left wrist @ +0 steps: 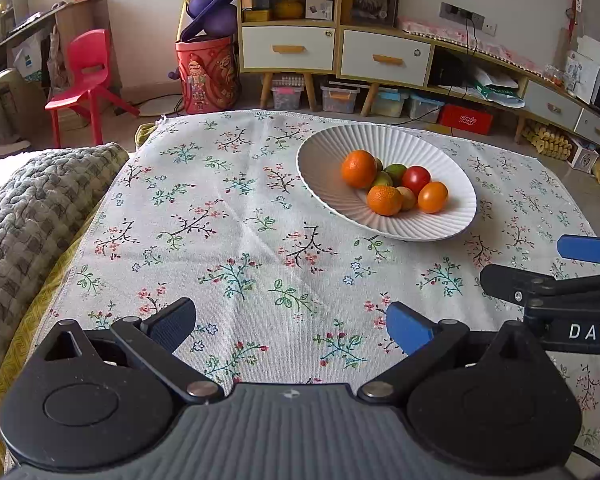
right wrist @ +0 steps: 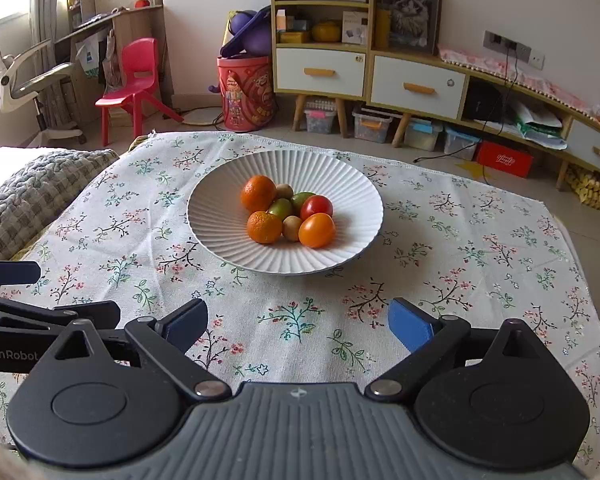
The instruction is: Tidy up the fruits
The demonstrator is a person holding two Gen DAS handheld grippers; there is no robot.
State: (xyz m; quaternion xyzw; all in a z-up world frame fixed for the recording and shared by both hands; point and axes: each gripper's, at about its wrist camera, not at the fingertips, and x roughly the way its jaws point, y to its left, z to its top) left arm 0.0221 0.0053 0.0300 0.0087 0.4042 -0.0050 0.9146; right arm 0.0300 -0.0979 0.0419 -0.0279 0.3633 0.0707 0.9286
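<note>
A white ribbed bowl stands on the floral tablecloth and holds several fruits in a heap: two oranges, a red tomato, an orange tomato, and green and brownish small fruits. My left gripper is open and empty, low over the cloth, near and left of the bowl. My right gripper is open and empty, in front of the bowl. The right gripper also shows at the left wrist view's right edge.
The floral cloth covers the table. A grey quilted blanket lies at the table's left side. Beyond the far edge stand a red chair, a red bin and a cabinet with drawers.
</note>
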